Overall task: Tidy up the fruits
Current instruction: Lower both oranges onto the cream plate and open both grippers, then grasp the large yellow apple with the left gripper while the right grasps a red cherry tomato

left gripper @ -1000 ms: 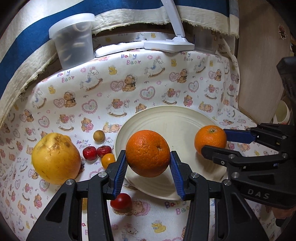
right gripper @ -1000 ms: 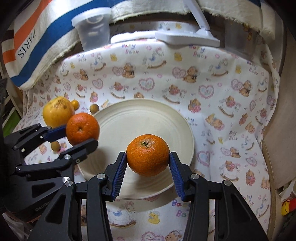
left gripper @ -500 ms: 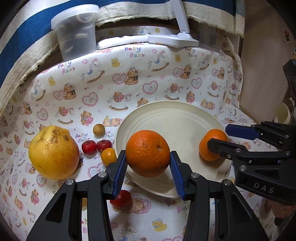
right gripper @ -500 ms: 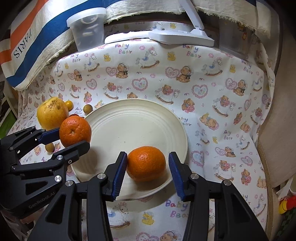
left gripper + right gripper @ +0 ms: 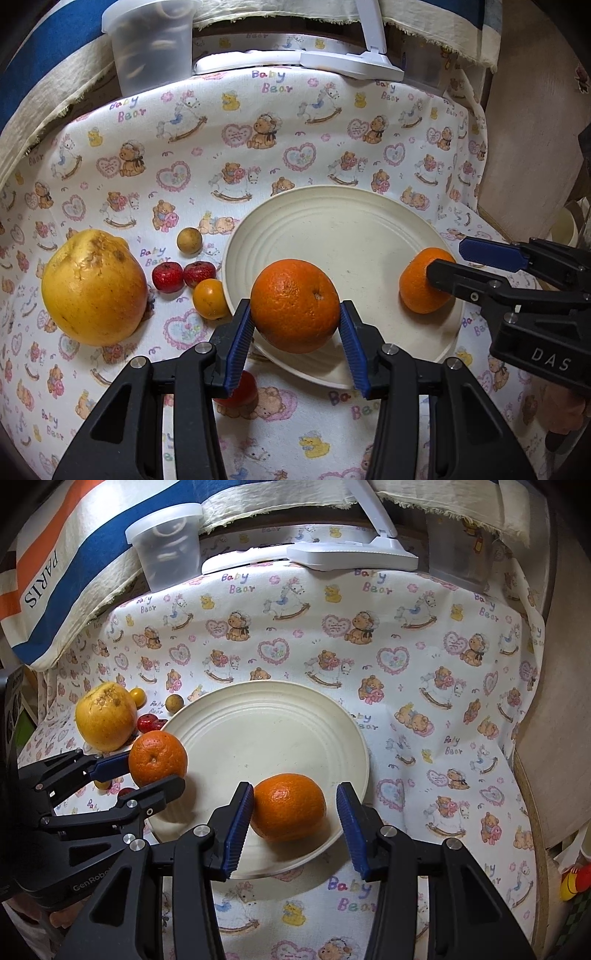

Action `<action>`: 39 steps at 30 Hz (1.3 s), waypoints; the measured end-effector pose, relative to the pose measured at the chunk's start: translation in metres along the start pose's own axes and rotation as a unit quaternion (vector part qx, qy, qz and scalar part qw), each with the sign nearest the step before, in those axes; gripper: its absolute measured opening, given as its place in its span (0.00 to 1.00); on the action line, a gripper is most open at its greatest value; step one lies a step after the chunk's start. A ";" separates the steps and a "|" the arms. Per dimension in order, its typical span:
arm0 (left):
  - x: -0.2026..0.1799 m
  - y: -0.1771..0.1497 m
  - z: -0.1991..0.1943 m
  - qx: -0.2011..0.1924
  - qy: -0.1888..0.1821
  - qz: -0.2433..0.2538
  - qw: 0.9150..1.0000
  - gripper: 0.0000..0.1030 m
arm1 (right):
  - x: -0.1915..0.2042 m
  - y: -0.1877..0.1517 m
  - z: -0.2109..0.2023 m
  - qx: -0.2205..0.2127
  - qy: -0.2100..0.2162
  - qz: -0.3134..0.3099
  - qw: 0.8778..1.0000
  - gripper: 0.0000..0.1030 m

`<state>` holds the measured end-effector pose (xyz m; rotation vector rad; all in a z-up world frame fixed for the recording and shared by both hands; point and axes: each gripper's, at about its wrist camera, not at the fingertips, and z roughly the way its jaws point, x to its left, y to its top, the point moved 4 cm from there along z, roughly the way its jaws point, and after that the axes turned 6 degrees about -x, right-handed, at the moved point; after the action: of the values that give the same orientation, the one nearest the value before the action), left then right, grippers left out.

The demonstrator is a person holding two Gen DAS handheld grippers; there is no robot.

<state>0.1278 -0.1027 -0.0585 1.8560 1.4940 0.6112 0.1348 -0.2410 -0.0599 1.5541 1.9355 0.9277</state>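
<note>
- The left gripper (image 5: pixel 295 334) pinches a large orange (image 5: pixel 294 305) between its blue-padded fingers (image 5: pixel 239 341), at lower centre of the left wrist view, held above the near rim of the cream plate (image 5: pixel 332 229).
- In the right wrist view that same gripper (image 5: pixel 147 771) and its orange (image 5: pixel 158 758) sit at centre left, over the plate's left edge.
- The right gripper (image 5: pixel 291 821) has its fingers spread; a smaller orange, a mandarin (image 5: pixel 288 806), rests on the plate (image 5: pixel 266 716) between them, touching or nearly touching the left pad (image 5: pixel 238 827), with a clear gap to the right pad.
- From the left wrist view the mandarin (image 5: pixel 423 282) lies on the right part of the plate, partly hidden by a black finger of the right gripper (image 5: pixel 448 266).
- A big yellow pomelo-like fruit (image 5: pixel 94 288) sits on the bear-print cloth (image 5: pixel 258 147) at centre left, well apart from the plate.
- Between that fruit and the plate lie two small red fruits (image 5: pixel 184 275) side by side, a small brown round fruit (image 5: pixel 189 240) above them, and a small orange-yellow fruit (image 5: pixel 209 298) just beside the plate rim.
- Another red fruit (image 5: pixel 242 391) shows at lower centre, half hidden behind the left finger.
- At the top of the frame stand a clear plastic tub (image 5: pixel 151 40) in the upper left and a white lamp base (image 5: pixel 351 64) near upper centre.
</note>
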 end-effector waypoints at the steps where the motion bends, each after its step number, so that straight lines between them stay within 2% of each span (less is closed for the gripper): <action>1: 0.000 0.000 0.000 0.000 0.000 0.001 1.000 0.44 | 0.000 0.000 0.000 0.000 0.001 0.001 1.000 0.51; 2: 0.000 0.000 0.000 0.000 0.001 0.002 1.000 0.44 | 0.000 0.000 -0.001 -0.002 0.001 0.002 1.000 0.54; 5: 0.000 -0.001 0.001 0.000 0.002 0.005 1.000 0.44 | 0.000 0.000 -0.002 -0.006 -0.005 0.000 1.000 0.55; 7: 0.000 0.000 0.000 -0.004 0.006 0.008 1.000 0.50 | -0.001 0.001 -0.002 -0.007 -0.005 0.002 1.000 0.55; 10: 0.001 0.004 -0.009 -0.030 0.021 0.020 0.999 0.61 | -0.002 0.001 -0.003 -0.010 -0.009 0.004 1.000 0.57; 16: 0.011 0.013 -0.026 -0.061 0.021 -0.001 0.998 0.63 | -0.003 0.005 -0.007 -0.027 -0.004 0.006 1.000 0.58; 20: 0.019 0.021 -0.044 -0.098 0.030 -0.014 0.995 0.69 | -0.002 0.009 -0.017 -0.058 0.000 0.007 0.998 0.66; 23: 0.023 0.028 -0.060 -0.128 0.020 -0.020 0.991 0.77 | 0.001 0.013 -0.027 -0.081 0.005 0.004 0.997 0.66; 25: 0.026 0.032 -0.072 -0.152 0.026 -0.020 0.988 0.84 | 0.002 0.016 -0.034 -0.100 0.006 0.002 0.995 0.67; 26: 0.027 0.034 -0.077 -0.163 0.030 -0.019 0.986 0.86 | 0.003 0.017 -0.037 -0.108 0.007 0.002 0.994 0.70; 28: 0.030 0.037 -0.087 -0.179 0.035 -0.021 0.983 0.98 | 0.004 0.019 -0.044 -0.128 0.010 0.001 0.992 0.78; 30: 0.033 0.040 -0.098 -0.194 0.047 -0.023 0.980 0.99 | 0.005 0.021 -0.049 -0.142 0.008 0.002 0.990 0.80; 34: 0.041 0.046 -0.110 -0.201 0.053 -0.031 0.978 0.99 | 0.006 0.022 -0.053 -0.153 0.013 0.004 0.988 0.82; 39: 0.077 0.048 -0.103 -0.175 0.063 -0.079 0.979 0.99 | 0.006 0.021 -0.053 -0.155 0.005 0.004 0.988 0.82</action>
<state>0.1040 -0.0125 0.0421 1.4388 1.4867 0.8658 0.1084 -0.2434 -0.0093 1.3781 1.6961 1.1775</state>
